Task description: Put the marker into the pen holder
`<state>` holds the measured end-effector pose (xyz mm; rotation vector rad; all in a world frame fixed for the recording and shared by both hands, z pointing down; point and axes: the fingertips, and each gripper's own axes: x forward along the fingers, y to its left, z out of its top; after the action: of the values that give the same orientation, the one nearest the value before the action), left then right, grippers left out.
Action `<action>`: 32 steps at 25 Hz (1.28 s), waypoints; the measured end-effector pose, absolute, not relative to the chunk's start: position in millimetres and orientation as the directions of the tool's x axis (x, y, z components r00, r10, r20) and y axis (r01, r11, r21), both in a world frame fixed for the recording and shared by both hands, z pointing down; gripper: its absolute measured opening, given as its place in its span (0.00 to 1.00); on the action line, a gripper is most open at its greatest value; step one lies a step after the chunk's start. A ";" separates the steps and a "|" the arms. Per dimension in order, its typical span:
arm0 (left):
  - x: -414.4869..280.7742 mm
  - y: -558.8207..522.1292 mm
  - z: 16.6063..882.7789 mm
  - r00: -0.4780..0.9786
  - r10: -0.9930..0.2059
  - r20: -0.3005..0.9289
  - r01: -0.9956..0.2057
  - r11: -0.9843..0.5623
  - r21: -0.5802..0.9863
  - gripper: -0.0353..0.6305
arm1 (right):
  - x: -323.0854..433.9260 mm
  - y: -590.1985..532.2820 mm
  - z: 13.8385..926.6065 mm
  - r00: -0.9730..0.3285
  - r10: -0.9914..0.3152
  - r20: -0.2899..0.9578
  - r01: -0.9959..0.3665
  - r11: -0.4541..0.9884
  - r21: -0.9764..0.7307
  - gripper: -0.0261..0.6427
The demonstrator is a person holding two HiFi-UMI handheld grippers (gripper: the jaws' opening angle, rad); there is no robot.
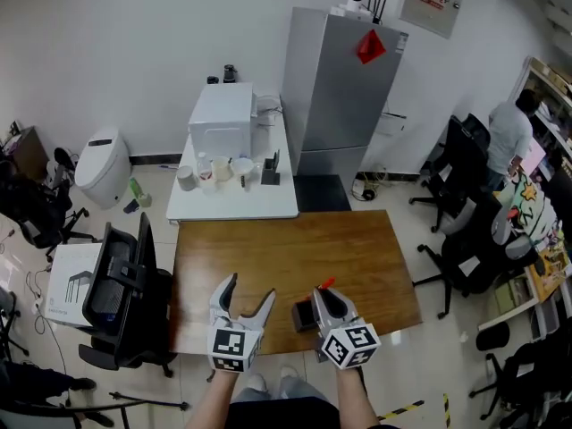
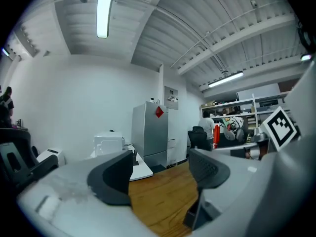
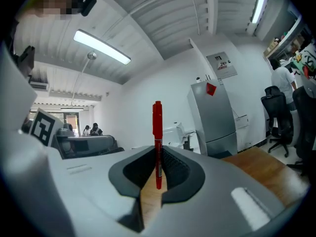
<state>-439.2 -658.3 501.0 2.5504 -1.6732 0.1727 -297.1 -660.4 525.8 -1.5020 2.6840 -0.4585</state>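
Note:
A red marker (image 3: 157, 137) stands upright between the pads of my right gripper (image 3: 158, 171), which is shut on its lower part. In the head view its red tip (image 1: 326, 283) pokes up from the right gripper (image 1: 322, 293) above the near right part of the wooden table (image 1: 295, 248). A black pen holder (image 1: 304, 315) sits on the table just left of that gripper, close to the front edge. My left gripper (image 1: 251, 288) hovers to the left of the holder. Its jaws are open and nothing is between them (image 2: 163, 173).
Behind the wooden table stands a white table (image 1: 232, 199) with a white appliance (image 1: 222, 119) and several cups. A grey fridge (image 1: 344, 88) is at the back. A black office chair (image 1: 125, 293) stands at the table's left, more chairs (image 1: 465, 239) and a person (image 1: 509, 132) at the right.

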 end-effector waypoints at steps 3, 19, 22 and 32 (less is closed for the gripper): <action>-428.9 -672.2 507.0 0.399 -0.905 0.149 -0.916 -0.402 0.010 0.59 | -277.3 -673.7 543.0 -0.516 -0.842 0.159 -0.848 0.476 -0.234 0.10; -402.3 -707.2 528.7 0.376 -0.902 0.213 -0.920 -0.391 -0.030 0.59 | -252.7 -691.3 721.2 -0.608 -0.654 0.451 -0.782 0.592 -0.195 0.10; -407.4 -707.5 530.0 0.358 -0.908 0.217 -0.928 -0.372 -0.031 0.59 | -251.2 -687.3 739.9 -0.588 -0.645 0.489 -0.792 0.581 -0.187 0.10; -412.6 -701.1 528.6 0.330 -0.916 0.226 -0.937 -0.347 -0.035 0.59 | -244.1 -681.4 759.1 -0.541 -0.648 0.536 -0.821 0.546 -0.169 0.10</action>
<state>-412.6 -701.1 528.6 2.4781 -1.7334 0.3147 -244.1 -681.4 759.1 -1.5687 3.1136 -0.7480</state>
